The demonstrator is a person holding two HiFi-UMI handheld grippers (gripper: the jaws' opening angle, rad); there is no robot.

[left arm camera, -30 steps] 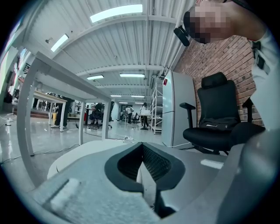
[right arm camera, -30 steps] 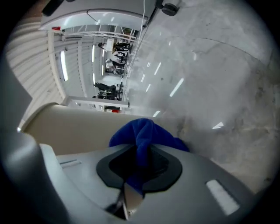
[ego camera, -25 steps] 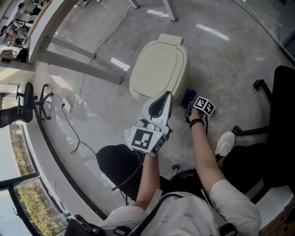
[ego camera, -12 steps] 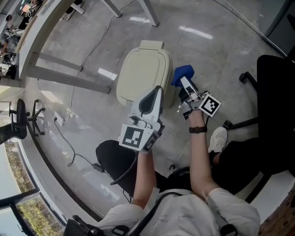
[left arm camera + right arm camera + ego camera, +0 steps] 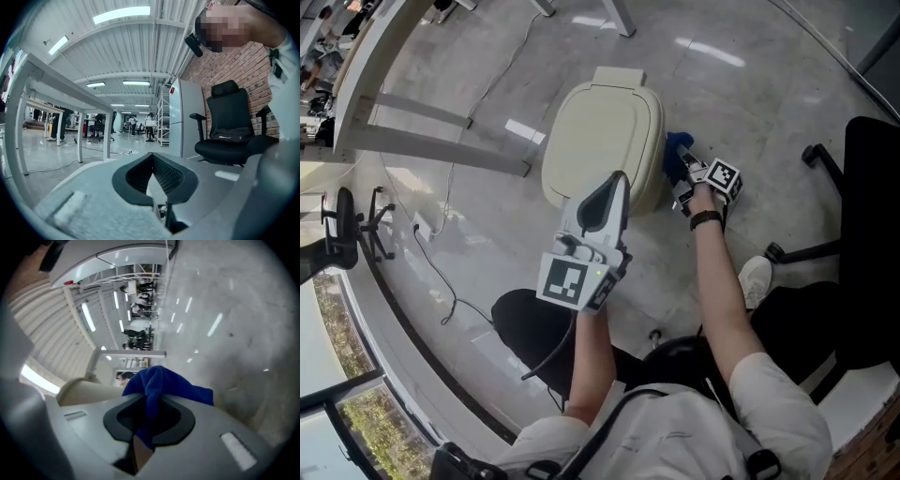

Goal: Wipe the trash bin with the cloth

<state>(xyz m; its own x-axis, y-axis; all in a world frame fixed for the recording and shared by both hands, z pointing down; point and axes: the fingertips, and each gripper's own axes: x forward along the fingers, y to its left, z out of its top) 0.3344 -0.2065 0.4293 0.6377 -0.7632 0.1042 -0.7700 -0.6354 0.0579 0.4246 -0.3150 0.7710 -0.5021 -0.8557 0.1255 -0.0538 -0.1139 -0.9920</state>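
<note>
Trash bin (image 5: 605,141) stands on the floor (image 5: 750,94), lid down. Right gripper (image 5: 685,175) has its fingers clenched on the blue cloth (image 5: 677,150) at the bin's right side. Left gripper (image 5: 616,183) hovers above the lid, fingers pressed together and empty.

Right gripper (image 5: 682,174) has brought the cloth (image 5: 674,150) against the trash bin (image 5: 602,141) side

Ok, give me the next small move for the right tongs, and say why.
Probably slide the right tongs along the right side of the bin, pressing the cloth against it. The tongs are shut on the cloth, which sits right beside that side, just under the lid's rim, so a short stroke there should wipe it.
</note>
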